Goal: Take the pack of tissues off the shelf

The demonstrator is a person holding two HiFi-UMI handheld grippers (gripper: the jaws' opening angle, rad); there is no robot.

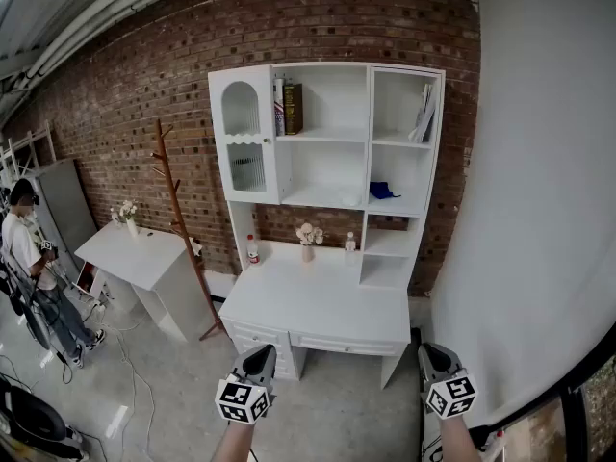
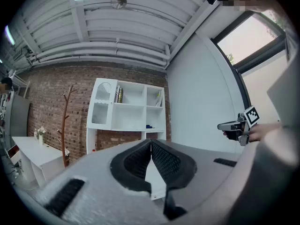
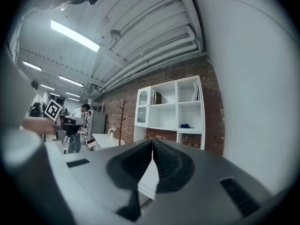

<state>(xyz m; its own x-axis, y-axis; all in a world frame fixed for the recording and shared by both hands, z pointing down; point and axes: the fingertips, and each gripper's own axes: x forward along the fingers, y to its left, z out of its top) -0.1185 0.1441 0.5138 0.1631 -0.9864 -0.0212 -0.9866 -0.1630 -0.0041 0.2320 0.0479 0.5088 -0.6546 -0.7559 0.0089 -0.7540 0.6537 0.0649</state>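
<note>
- both hands sit low at the bottom of the head view, side by side and held level, pointing at the white shelf unit (image 1: 322, 135) on the brick wall.
- left gripper (image 1: 258, 356): jaws pressed together, pads meeting in a thin line in its own view, nothing between them.
- right gripper (image 1: 435, 354): jaws together too, and empty.
- the pack of tissues (image 1: 383, 191), blue, lies in the middle compartment of the shelf unit's right-hand column, toward its left side, above the table (image 1: 318, 306).
- it's well apart from both sets of jaws, up ahead between the two grippers, closer to the right one's side.
</note>
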